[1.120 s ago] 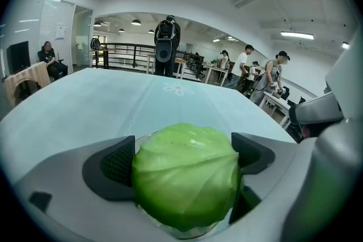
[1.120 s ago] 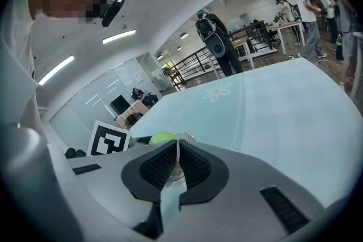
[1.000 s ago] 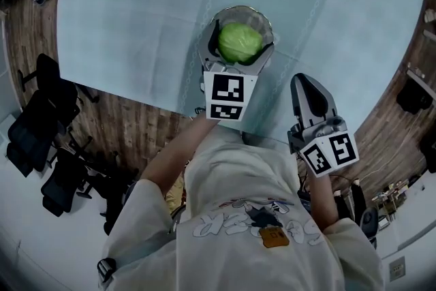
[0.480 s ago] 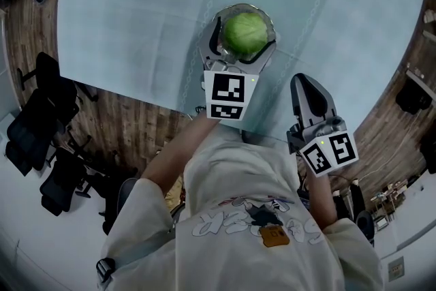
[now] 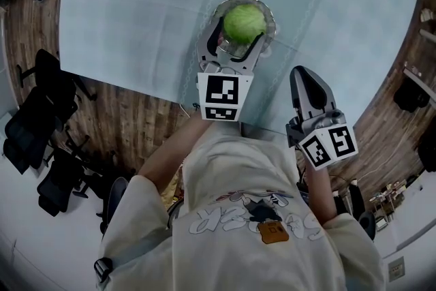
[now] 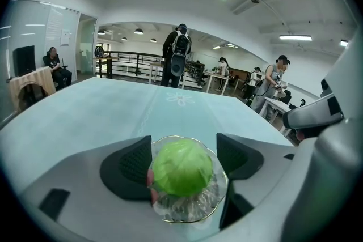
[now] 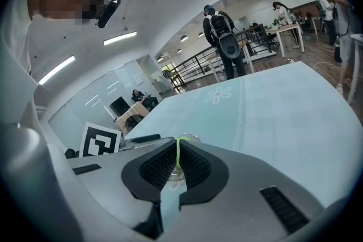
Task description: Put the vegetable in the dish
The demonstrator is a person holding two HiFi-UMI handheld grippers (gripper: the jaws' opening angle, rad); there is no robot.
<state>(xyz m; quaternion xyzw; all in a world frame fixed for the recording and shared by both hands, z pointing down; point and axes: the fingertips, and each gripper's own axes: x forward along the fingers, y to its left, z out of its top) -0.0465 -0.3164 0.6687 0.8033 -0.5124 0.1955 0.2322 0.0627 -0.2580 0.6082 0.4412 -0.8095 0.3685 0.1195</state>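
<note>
Green cabbage (image 5: 244, 22) sits in the glass dish (image 5: 274, 25). The dish stands on the pale blue table (image 5: 122, 10), close to the near edge and about midway along it.

Left gripper (image 6: 184, 158): the jaws have just been closing and stand partly open. The cabbage lies between them, one pad to each side, and is not clamped.

Right gripper (image 7: 177, 158): the jaws are drawn together to a thin slit and hold nothing. It is over the near edge, right of the dish and apart from it.
</note>
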